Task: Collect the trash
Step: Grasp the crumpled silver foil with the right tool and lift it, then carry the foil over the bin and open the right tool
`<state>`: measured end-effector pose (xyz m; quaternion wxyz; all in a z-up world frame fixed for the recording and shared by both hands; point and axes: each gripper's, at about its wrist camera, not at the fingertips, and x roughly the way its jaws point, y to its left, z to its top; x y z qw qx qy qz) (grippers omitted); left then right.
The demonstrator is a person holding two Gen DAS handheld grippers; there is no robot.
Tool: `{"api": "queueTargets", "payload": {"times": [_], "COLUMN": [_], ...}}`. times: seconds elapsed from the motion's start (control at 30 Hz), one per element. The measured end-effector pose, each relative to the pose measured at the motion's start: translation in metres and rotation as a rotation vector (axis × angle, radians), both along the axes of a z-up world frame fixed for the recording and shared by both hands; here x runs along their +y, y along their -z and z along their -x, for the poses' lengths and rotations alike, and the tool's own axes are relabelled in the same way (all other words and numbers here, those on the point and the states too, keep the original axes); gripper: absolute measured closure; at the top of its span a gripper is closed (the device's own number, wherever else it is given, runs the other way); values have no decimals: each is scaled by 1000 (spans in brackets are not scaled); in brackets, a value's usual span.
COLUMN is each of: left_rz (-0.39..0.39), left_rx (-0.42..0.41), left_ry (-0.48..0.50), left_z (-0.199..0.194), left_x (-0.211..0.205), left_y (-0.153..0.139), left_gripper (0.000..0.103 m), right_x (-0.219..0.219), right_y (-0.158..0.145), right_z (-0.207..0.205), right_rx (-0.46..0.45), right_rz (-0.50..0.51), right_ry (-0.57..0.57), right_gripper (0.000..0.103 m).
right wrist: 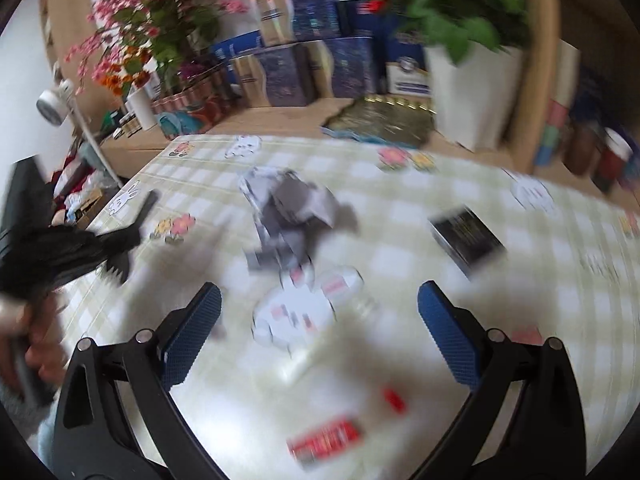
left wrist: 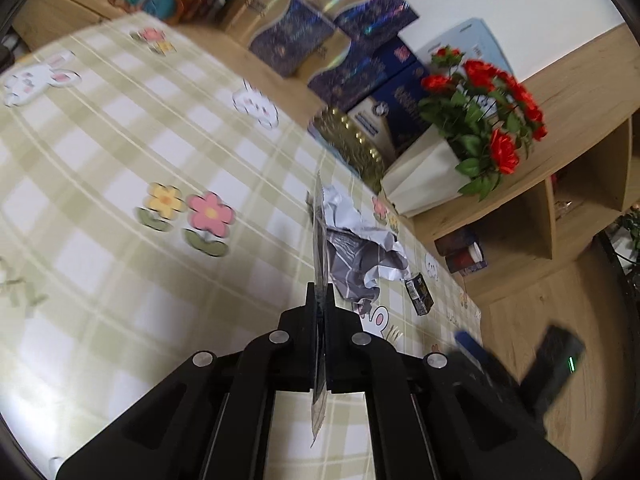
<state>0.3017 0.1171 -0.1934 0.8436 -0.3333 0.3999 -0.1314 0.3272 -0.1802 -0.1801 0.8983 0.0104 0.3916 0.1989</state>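
Looking along my left gripper [left wrist: 320,300], I see its jaws clamped together on a thin flat wrapper [left wrist: 320,240], held edge-on so I cannot read its face. Beyond it, toward the tablecloth's [left wrist: 120,140] far right edge, lies a crumpled grey-and-white paper [left wrist: 360,256], and just beside that, nearer the right edge, a small dark box [left wrist: 419,295]. A white pot of red roses [left wrist: 480,120] stands on the wooden shelf past the cloth's far edge.

From the right wrist, everything is smeared by blur. My right gripper [right wrist: 320,320] has its blue pads [right wrist: 196,332] wide apart with nothing between them. The crumpled paper [right wrist: 288,216] sits mid-cloth ahead, the dark box [right wrist: 466,240] off toward the right edge, and a red packet [right wrist: 324,440] close under the gripper at the near edge.

I judge one piece is secured on the left and the right is lining up its own pick. Next I would settle the right gripper, lower it over the paper and close.
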Motion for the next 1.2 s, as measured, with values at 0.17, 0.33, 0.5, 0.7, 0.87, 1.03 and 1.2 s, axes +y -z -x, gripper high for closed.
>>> {"api": "queueTargets", "payload": {"times": [0.17,0.33,0.5,0.7,0.87,1.03,1.2], "left_rz": [-50,-78,-91,-85,-62,-53,-63], "left_rx": [-54,-63,-60,-90,-91,-90,-124], "left_ry": [-13,-48,-81,-45,-25,17,77], "left_z": [39,80,113,148,176,193,206], "left_x": [21,49,67,67,61,42,13], "left_y": [-10,-7,-9,-18,-21,-27,-43], "left_gripper": [100,100,100,100,100,100,100], "right_x": [51,78,90,42,-17,-68,-90], "right_y": [2,10,32,-2,-23,-34,-43], "right_z": [-43,-69,-80,-27,53,118,175], "right_rx": [-37,-29,-6,-55,-72,-77,-100], "right_rz": [109,177,363,86,-123,-227,-234], "right_ry": [-12,31,9,67,132,227,269], "right_gripper": [6,12,69,80,86,87,87]}}
